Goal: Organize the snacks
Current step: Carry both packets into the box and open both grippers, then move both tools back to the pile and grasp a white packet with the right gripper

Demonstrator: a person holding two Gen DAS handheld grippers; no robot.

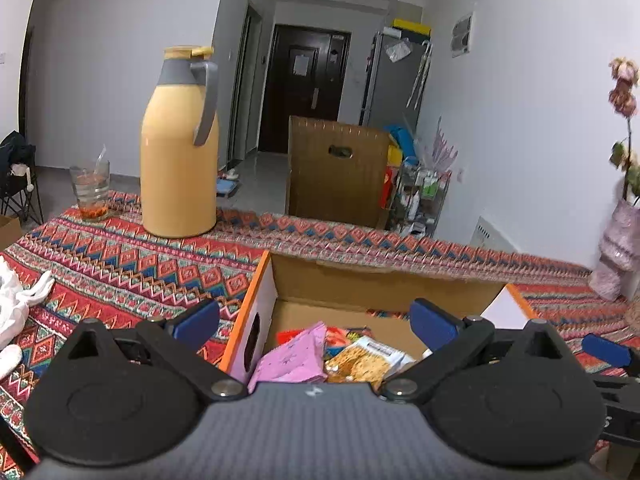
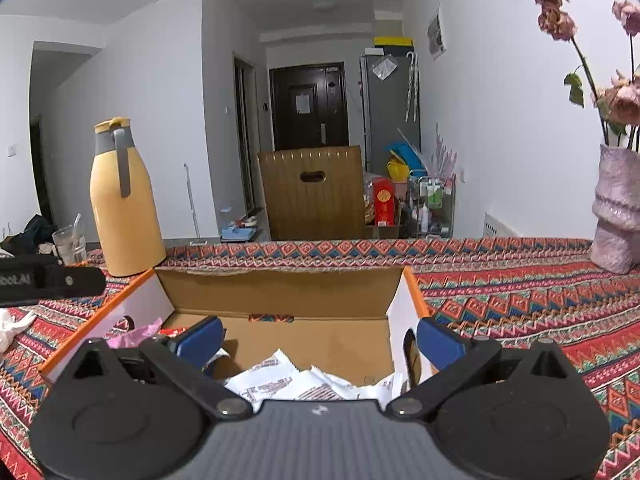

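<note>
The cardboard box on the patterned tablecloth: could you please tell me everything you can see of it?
The cardboard box is open-topped, plain brown corrugated inside, with white outer side walls edged in orange and an oval hand hole in each. It sits upright on the patterned tablecloth, just in front of the yellow thermos. Inside lie a pink packet, a printed snack pack and white sachets. Much of its floor is bare. Neither gripper's fingers touch it.

The near part of the cardboard box (image 2: 280, 292) was hidden behind the gripper bodies in both wrist views, so its full contents could not be made out. Print on the white packets (image 2: 288, 384) was too small to read. The vase (image 1: 618, 248) was blurred and its flowers (image 2: 560, 20) were cut off by the right edge.
</note>
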